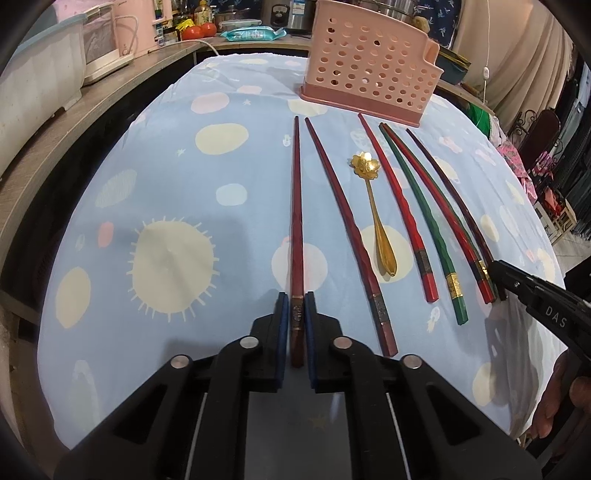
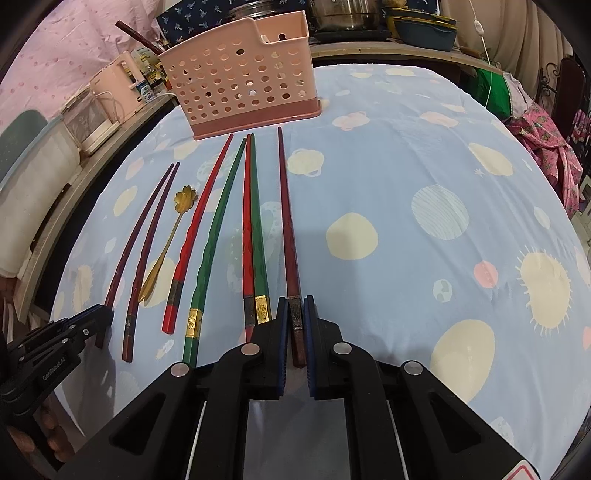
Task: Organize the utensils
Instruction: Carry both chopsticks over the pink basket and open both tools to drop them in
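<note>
Several chopsticks lie in a row on the blue cloth, tips toward a pink perforated holder point(image 1: 369, 64) point(image 2: 240, 79). My left gripper point(image 1: 297, 306) is shut on the leftmost dark red chopstick point(image 1: 296, 221), at its thick end. My right gripper point(image 2: 294, 314) is shut on the rightmost dark red chopstick point(image 2: 286, 221), at its thick end. Between them lie another dark red chopstick point(image 1: 343, 229), a gold flower spoon point(image 1: 373, 206) point(image 2: 166, 243), a red chopstick point(image 1: 397, 206) point(image 2: 199, 229), a green one point(image 1: 421, 221) point(image 2: 216, 236) and a red and green pair point(image 2: 253, 229).
The table cloth point(image 1: 166, 184) has pale dots and suns. A wooden counter point(image 1: 55, 140) with pink and white appliances runs along the left. Pots and bowls point(image 2: 421, 26) stand behind the holder. Cloth and chairs are off the right edge.
</note>
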`<state>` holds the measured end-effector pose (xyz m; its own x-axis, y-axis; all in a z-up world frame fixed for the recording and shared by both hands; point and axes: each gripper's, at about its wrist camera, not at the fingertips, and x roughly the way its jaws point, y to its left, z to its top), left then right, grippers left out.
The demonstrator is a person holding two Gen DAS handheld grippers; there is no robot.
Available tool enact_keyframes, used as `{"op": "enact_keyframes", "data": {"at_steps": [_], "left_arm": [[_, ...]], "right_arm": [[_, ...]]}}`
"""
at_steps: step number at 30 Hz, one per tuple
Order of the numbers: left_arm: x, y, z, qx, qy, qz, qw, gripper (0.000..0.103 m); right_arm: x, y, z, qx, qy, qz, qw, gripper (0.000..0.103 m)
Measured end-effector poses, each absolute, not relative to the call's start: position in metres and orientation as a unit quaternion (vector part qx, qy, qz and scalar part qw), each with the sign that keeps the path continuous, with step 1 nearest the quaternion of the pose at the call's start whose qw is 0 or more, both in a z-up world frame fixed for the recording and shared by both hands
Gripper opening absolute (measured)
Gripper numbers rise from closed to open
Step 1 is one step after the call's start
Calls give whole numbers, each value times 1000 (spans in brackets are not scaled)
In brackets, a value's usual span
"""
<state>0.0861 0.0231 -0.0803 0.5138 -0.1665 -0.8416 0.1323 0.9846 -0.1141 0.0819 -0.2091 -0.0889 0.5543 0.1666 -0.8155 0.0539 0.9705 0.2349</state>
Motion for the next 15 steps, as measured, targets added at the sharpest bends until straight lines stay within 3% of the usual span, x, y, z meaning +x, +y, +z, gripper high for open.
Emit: {"op": "enact_keyframes", "data": {"at_steps": [15], "left_arm": [[76,33,-54,-50,469,-92,877,7]], "right_arm": [[65,-218,-55,135,440,39,887,7]]}}
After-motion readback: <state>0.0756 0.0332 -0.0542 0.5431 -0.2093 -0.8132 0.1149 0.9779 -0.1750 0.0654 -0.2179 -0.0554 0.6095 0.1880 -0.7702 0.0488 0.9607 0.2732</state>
